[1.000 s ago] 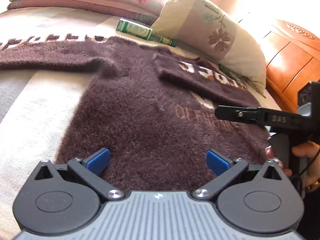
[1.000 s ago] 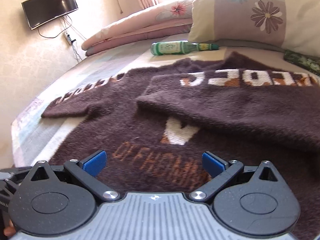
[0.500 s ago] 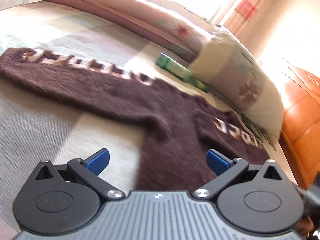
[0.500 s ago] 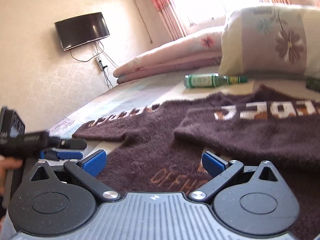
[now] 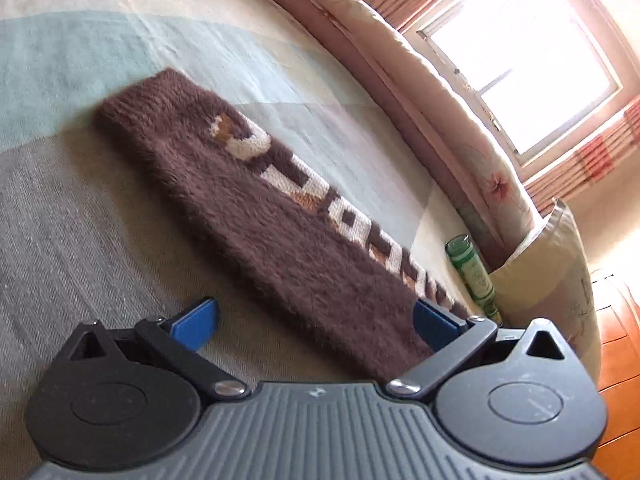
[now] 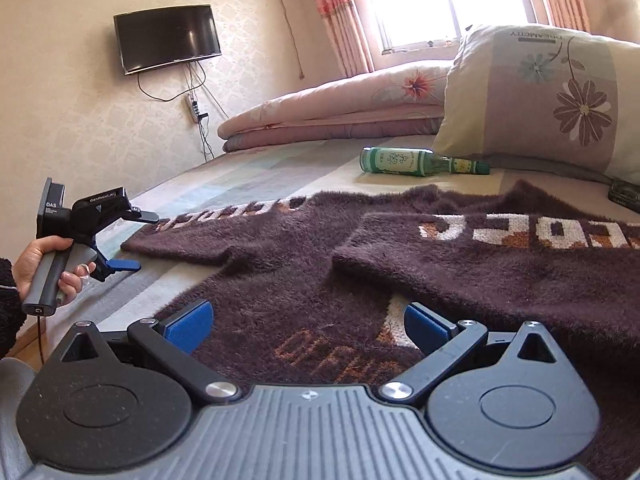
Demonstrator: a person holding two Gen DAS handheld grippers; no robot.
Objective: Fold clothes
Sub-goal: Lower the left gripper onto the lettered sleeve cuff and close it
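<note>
- On the bed [image 6: 248, 176], far left of the right wrist view: my left hand [image 6: 44, 266] grips the handle of my left claw [image 6: 134, 240], dark fuzzy sleeve cuff [image 6: 6, 300] at the frame edge.
- Left claw released, blue pads wide apart, nothing between them; it sits at the end of the sweater's outstretched sleeve [image 5: 256, 204], one blue finger low by the bedsheet, not touching the knit as far as I can tell.
- Left wrist view: that sleeve runs diagonally across the striped sheet, cuff far from me, white and orange letters along its far edge.
- Wall behind: black TV [image 6: 168, 38], cables and a power strip below it.
- Centre: brown fuzzy sweater [image 6: 280, 292] flat on the bed, orange lettering on the chest just ahead of my right claw [image 6: 308, 324].
- Right claw released too, blue pads spread, empty, hovering over the sweater's body.
- Behind the sweater: folded pink quilt [image 6: 340, 108] by the window, green glass bottle [image 6: 404, 162] lying on its side, neck pointing right, apart from the knit.
- Right: other sleeve [image 6: 500, 264] folded over the sweater's chest, white letters showing.
- Far right: floral pillow [image 6: 552, 100] standing up behind the bottle's neck; a small dark object [image 6: 624, 194] at the pillow's foot, can't tell what.
</note>
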